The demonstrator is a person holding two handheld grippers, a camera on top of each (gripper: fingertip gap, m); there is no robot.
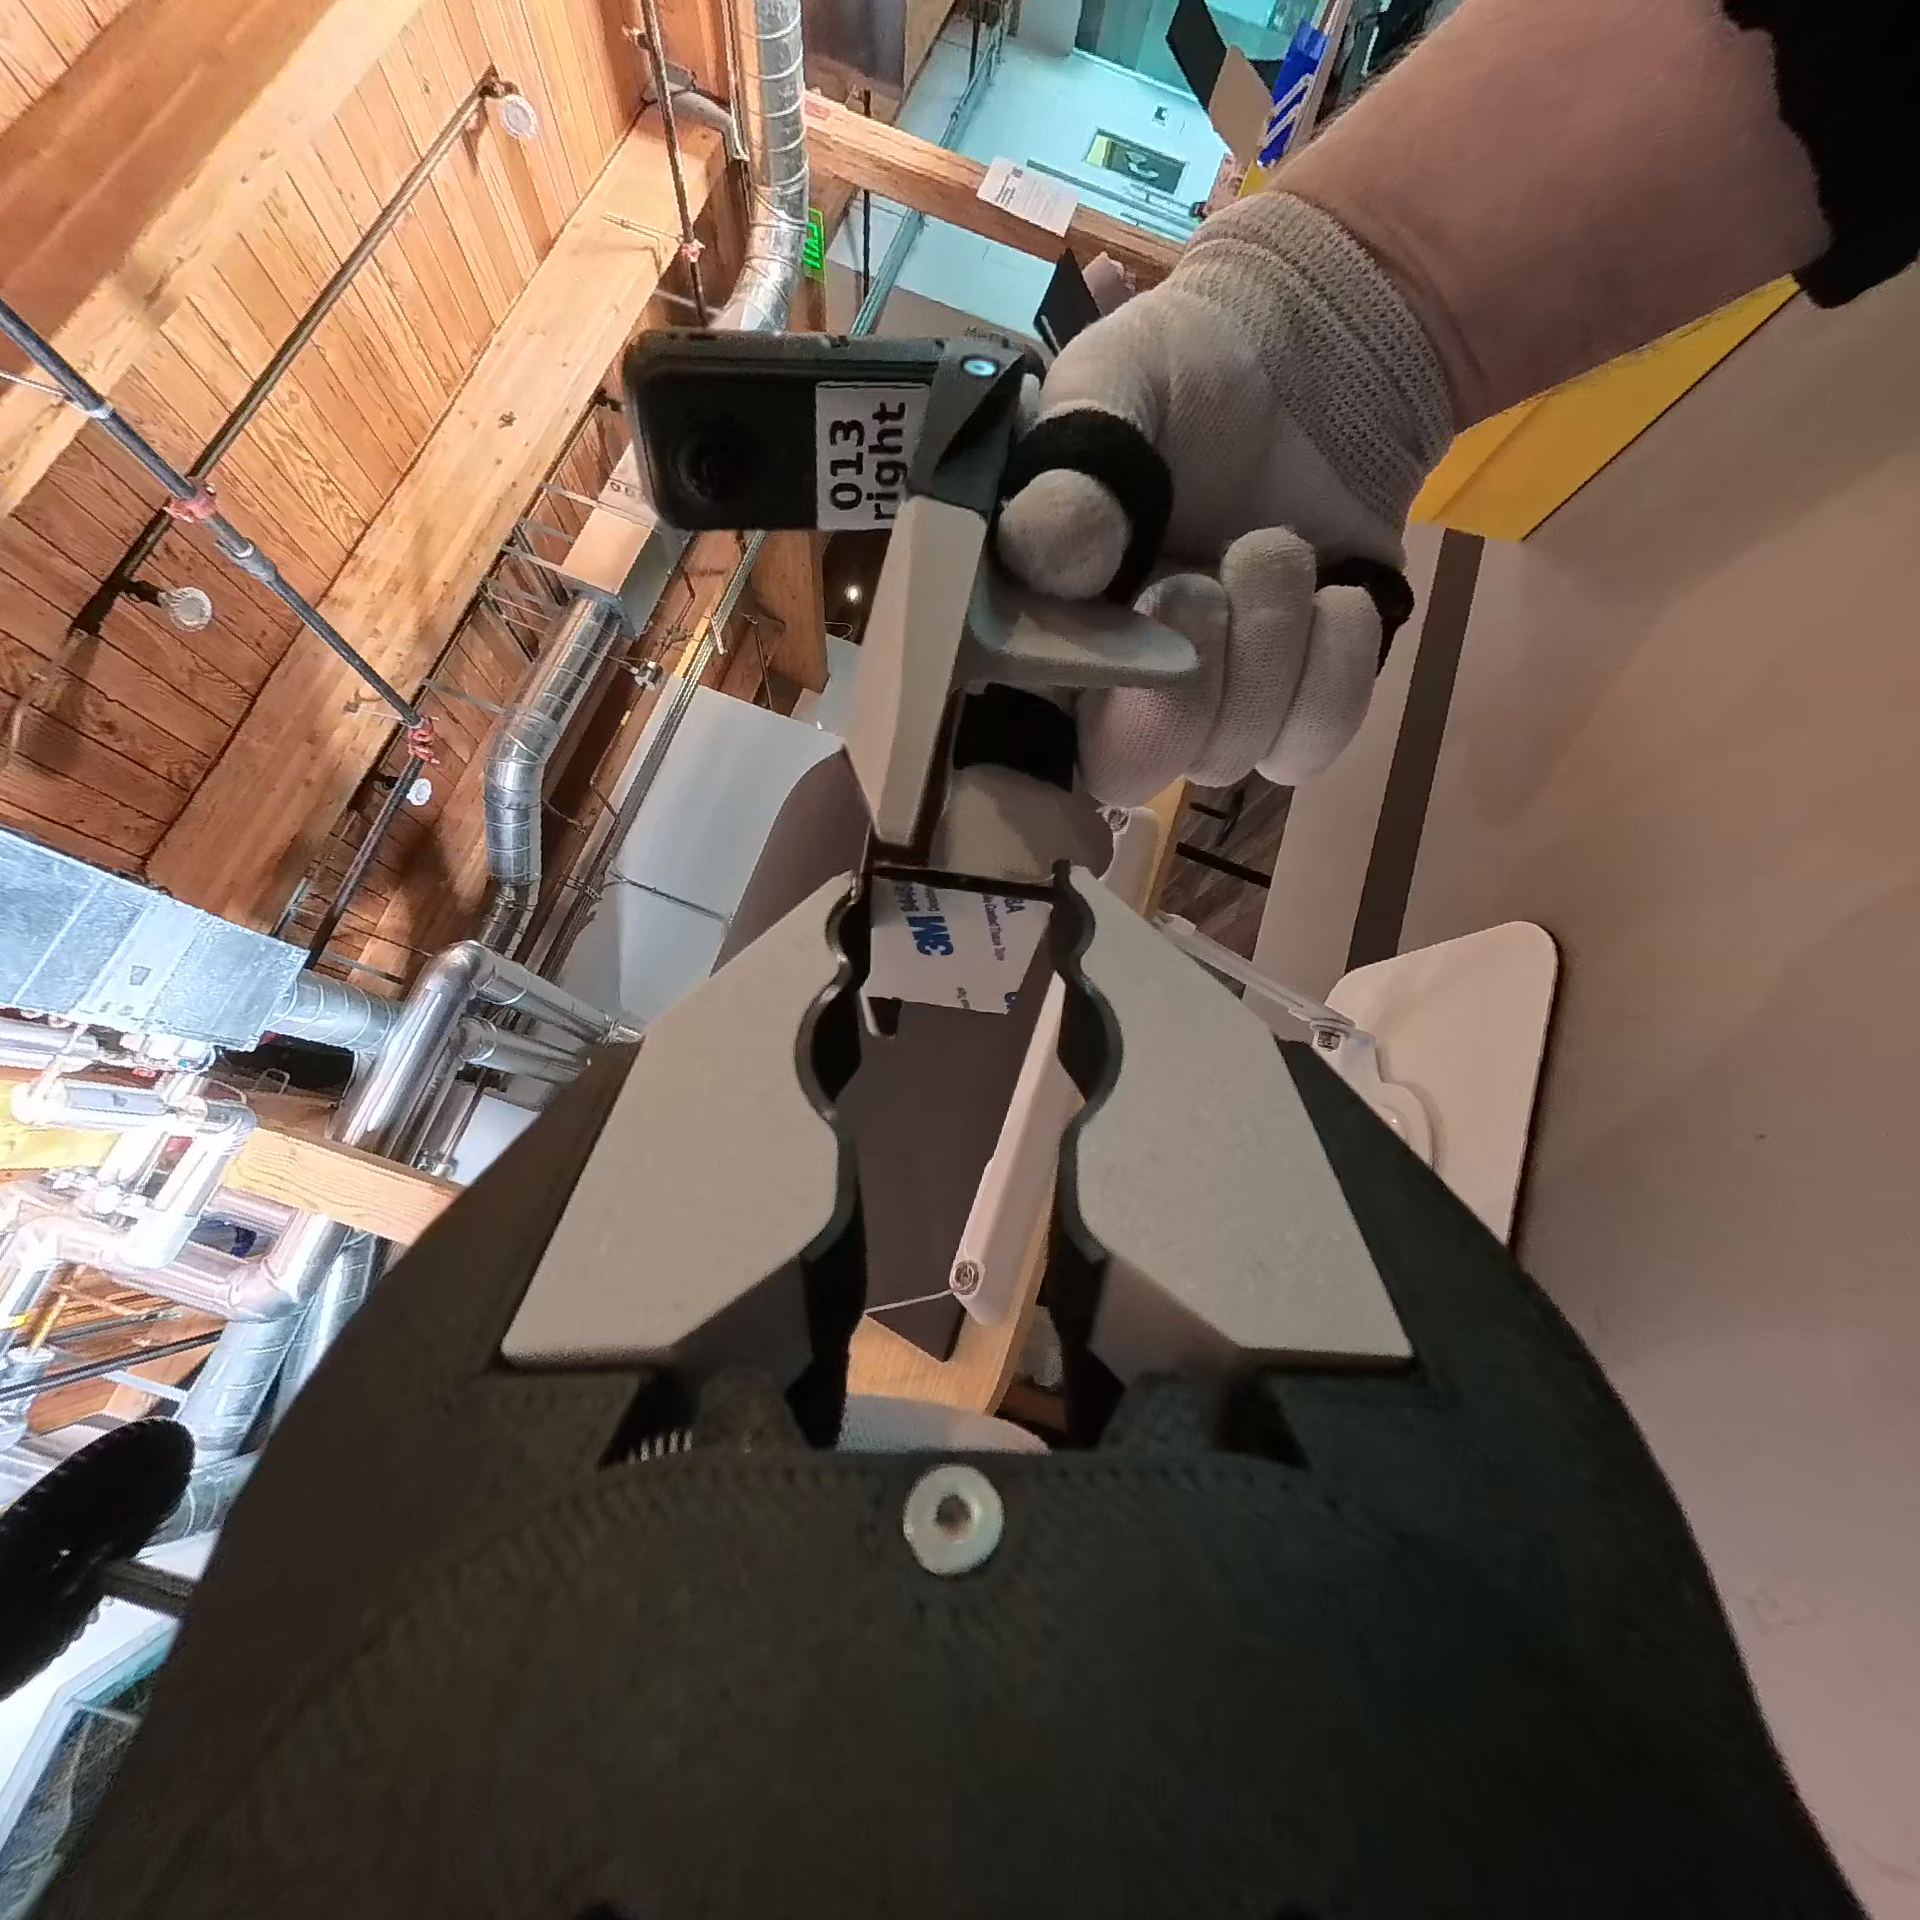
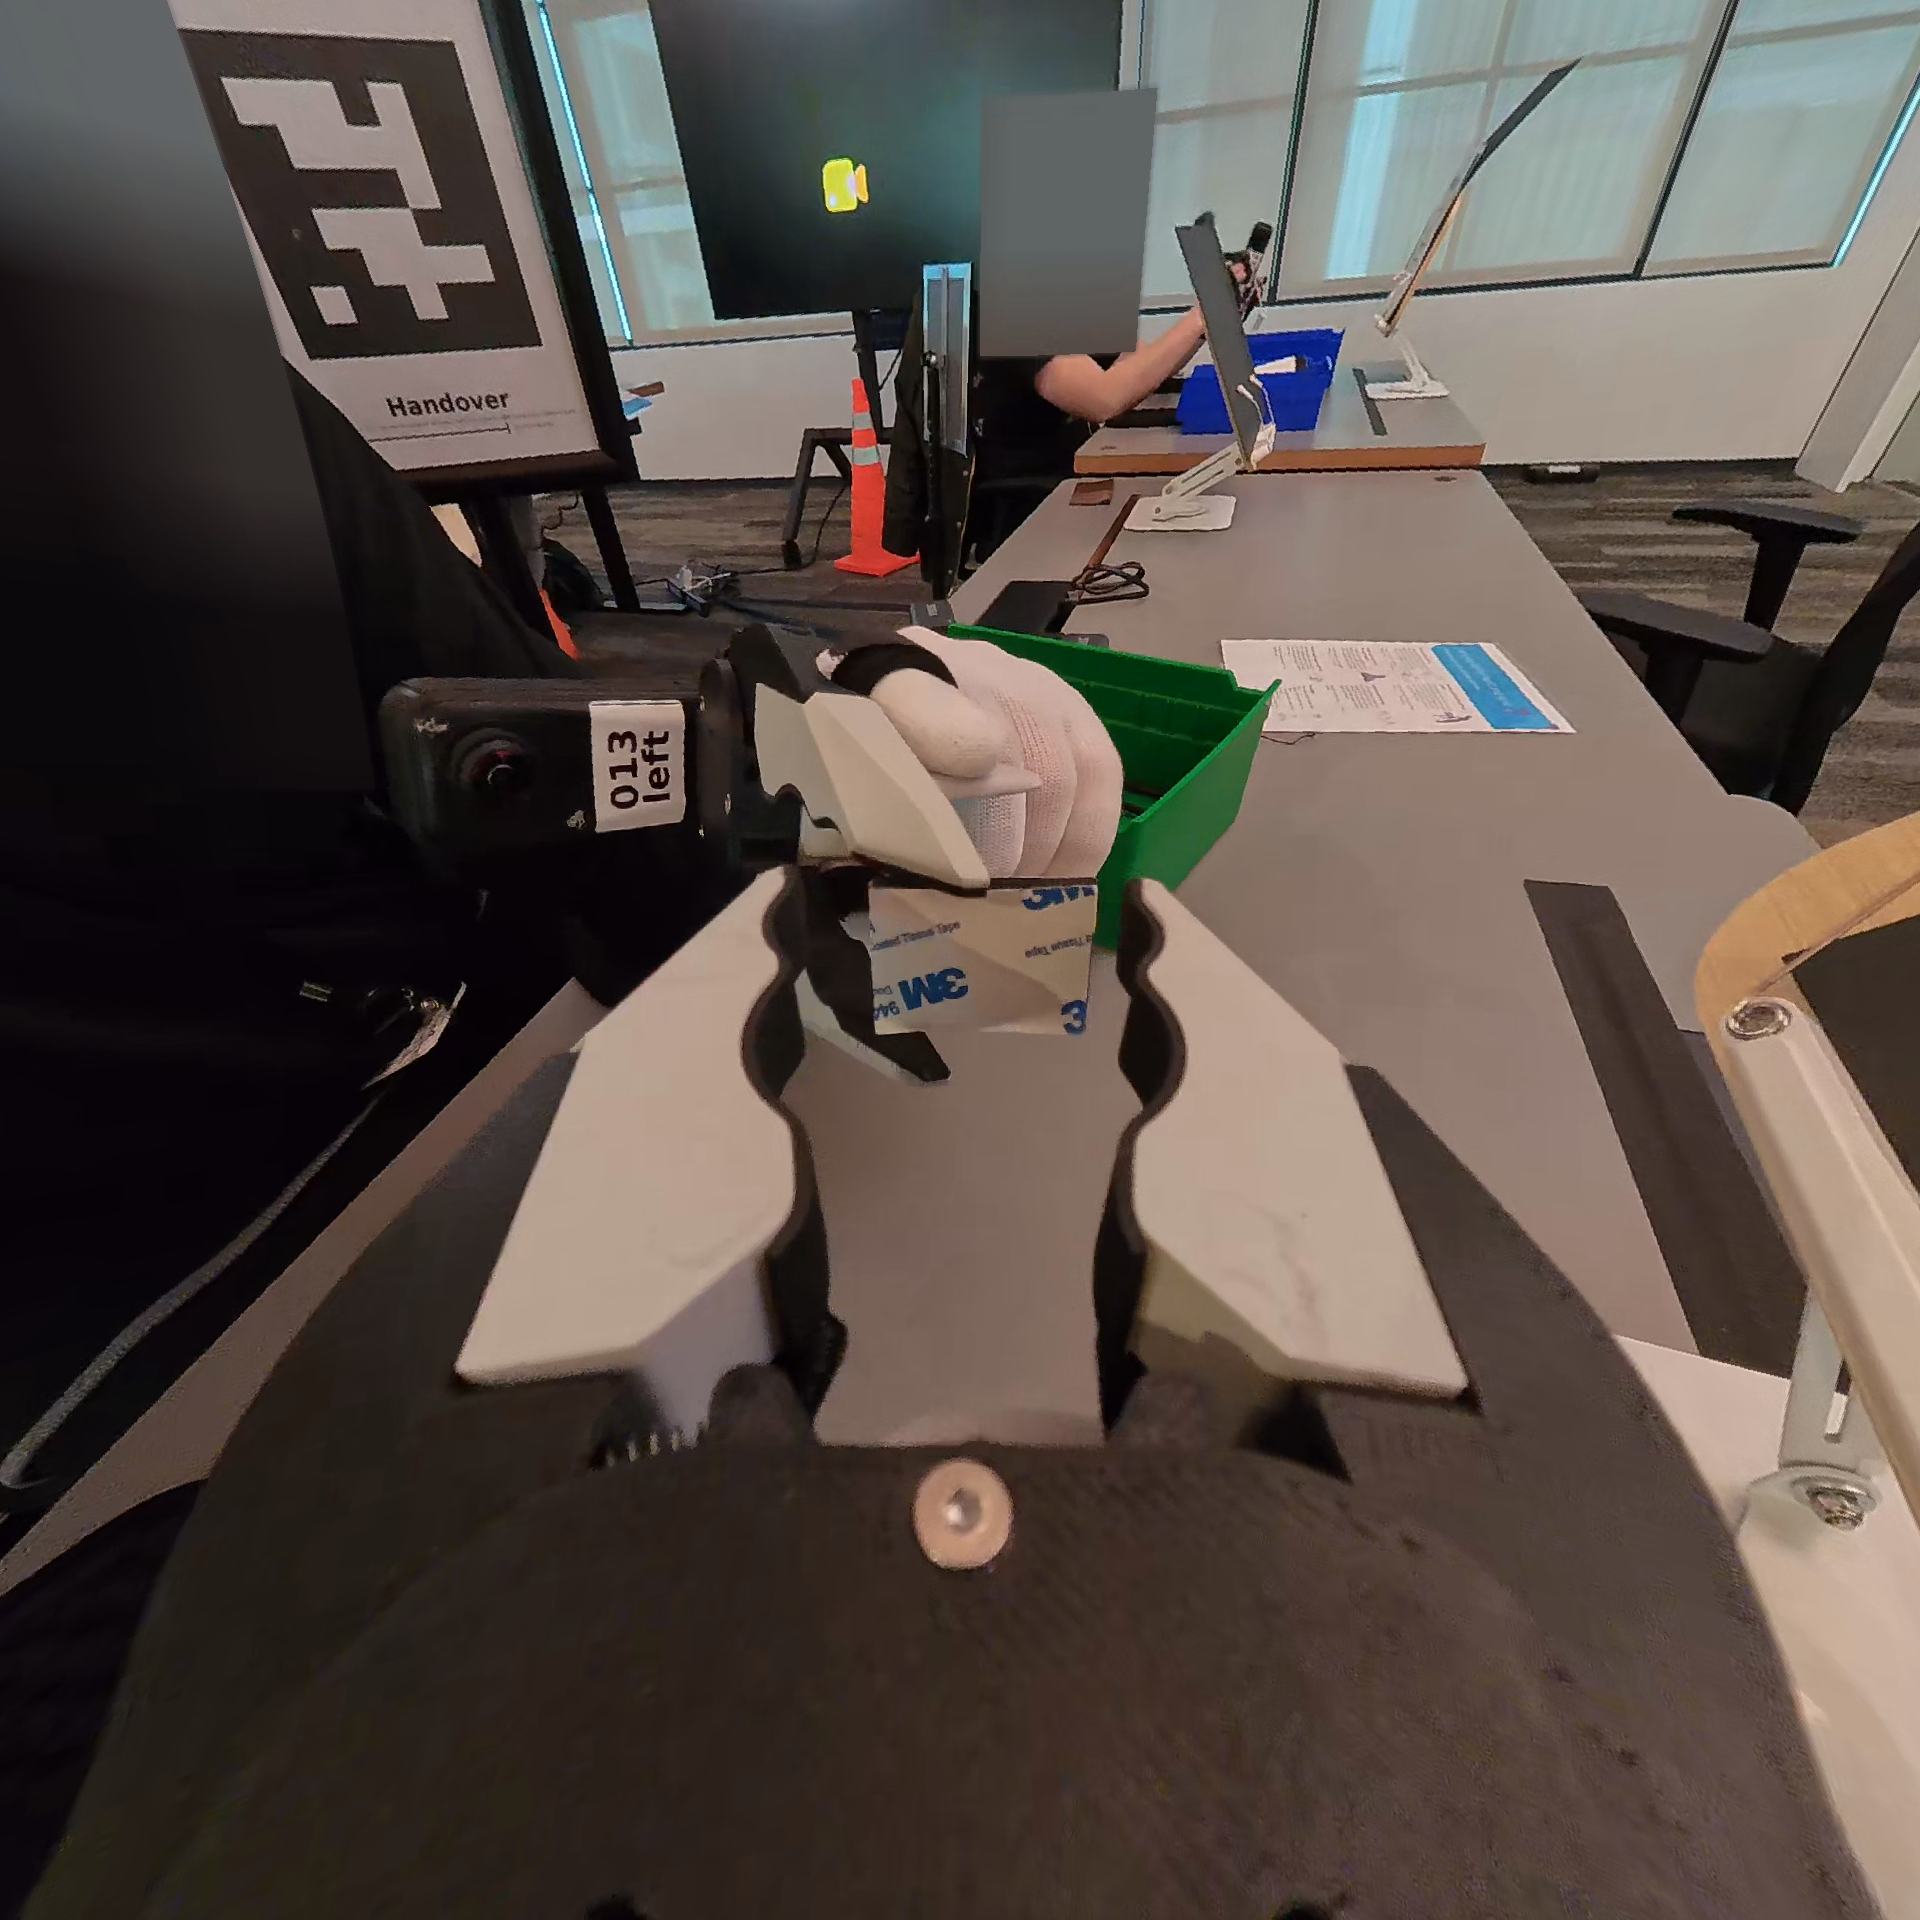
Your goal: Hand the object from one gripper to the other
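Your left hand-held gripper (image 1: 961, 894): jaws part open, tips flanking a white adhesive pad (image 1: 940, 951) with blue printing; whether the tips actually pinch the pad, cannot tell. Right wrist view: your right hand-held gripper (image 2: 961, 904) jaws wide open, gap clear, gripping nothing; adhesive pad (image 2: 982, 961) sits just ahead of its tips, touching neither, held in air above the grey tabletop (image 2: 1403, 862). Your white-gloved left hand (image 2: 997, 748) wraps the left tool's handle. Behind it, green bin (image 2: 1174, 727) on tabletop; farther off, printed sheet (image 2: 1392, 686).
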